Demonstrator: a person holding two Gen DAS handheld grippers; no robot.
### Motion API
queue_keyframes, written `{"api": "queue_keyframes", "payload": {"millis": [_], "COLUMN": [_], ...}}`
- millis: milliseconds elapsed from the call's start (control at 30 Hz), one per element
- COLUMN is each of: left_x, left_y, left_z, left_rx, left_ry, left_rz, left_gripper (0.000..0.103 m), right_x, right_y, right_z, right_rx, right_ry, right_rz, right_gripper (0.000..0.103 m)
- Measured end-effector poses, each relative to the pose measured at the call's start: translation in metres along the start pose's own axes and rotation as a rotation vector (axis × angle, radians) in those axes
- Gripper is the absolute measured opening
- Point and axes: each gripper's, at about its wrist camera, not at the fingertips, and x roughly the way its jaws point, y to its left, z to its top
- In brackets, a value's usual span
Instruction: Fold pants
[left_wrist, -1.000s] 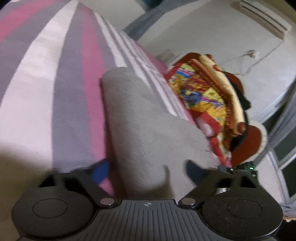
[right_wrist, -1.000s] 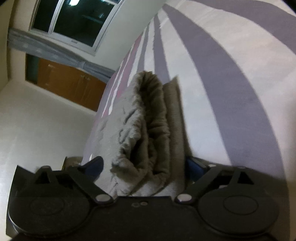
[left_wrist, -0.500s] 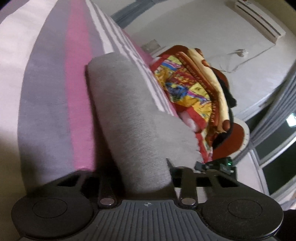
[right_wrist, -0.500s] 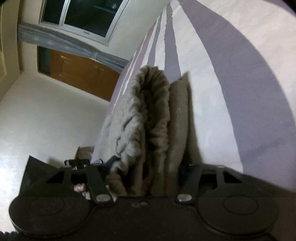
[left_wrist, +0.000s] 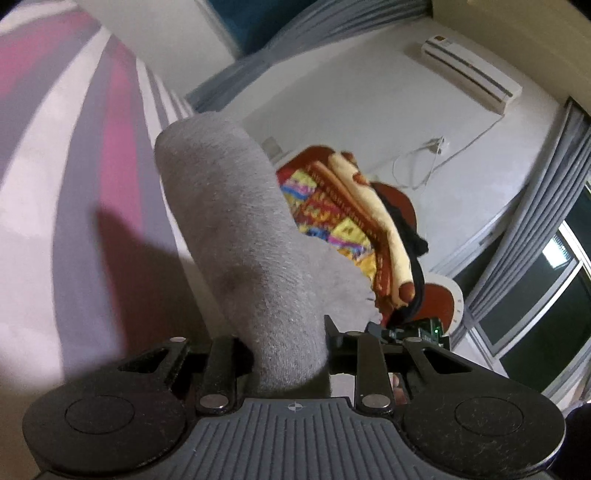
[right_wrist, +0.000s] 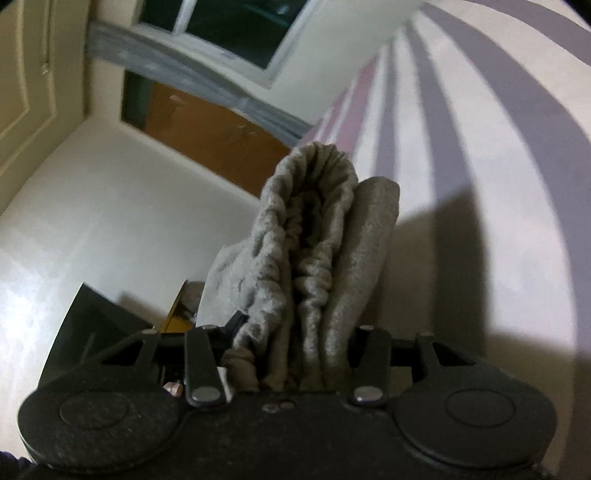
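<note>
The grey fleece pants (left_wrist: 243, 236) are folded into a thick bundle and lifted off the striped bed (left_wrist: 74, 155). My left gripper (left_wrist: 288, 354) is shut on one end of the bundle, which sticks up and away from it. My right gripper (right_wrist: 291, 354) is shut on the other end, where the gathered elastic waistband (right_wrist: 314, 206) and folded layers stand up between the jaws. The bundle casts a shadow on the bed (right_wrist: 498, 184) in both views.
A pile of colourful blankets and clothes (left_wrist: 351, 221) lies at the bed's far side. A wall air conditioner (left_wrist: 469, 70), grey curtains (left_wrist: 535, 221) and a dark window (right_wrist: 236, 29) ring the room. A wooden cabinet (right_wrist: 221, 129) stands under the window.
Both grippers went from open around the pants to shut on them. They have lifted the bundle off the bed, and both views have tilted up toward the walls.
</note>
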Motion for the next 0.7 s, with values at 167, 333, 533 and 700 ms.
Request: {"api": "queue_keyframes", "payload": {"millis": [167,333,533,700], "left_x": [-0.007,-0.004,0.02,0.041], "left_y": [0.009,0.032,0.062,0.089], "left_z": [0.046,0.09,0.122,0.13], "left_rx": [0.03,0.038,0.026,-0.006], "left_ry": [-0.033,-0.048,-0.031,-0.024], "left_rz": [0.016,0.065,0.135,0.157], "left_gripper": [0.027,0.027,0.027,0.027], "right_x": [0.035,0.066,0.098,0.117], "right_y": [0.017,0.012,-0.003,-0.02], "right_z": [0.047,0.086,0.11,0.125], "right_rx": [-0.042,-0.068,-0.072,-0.051], "right_ry": [0.021,0.028,0.04,0.049], "right_rz": [0.025,0.032,0.0,-0.026], "right_gripper": [0.043,0.043,0.043,0.043]}}
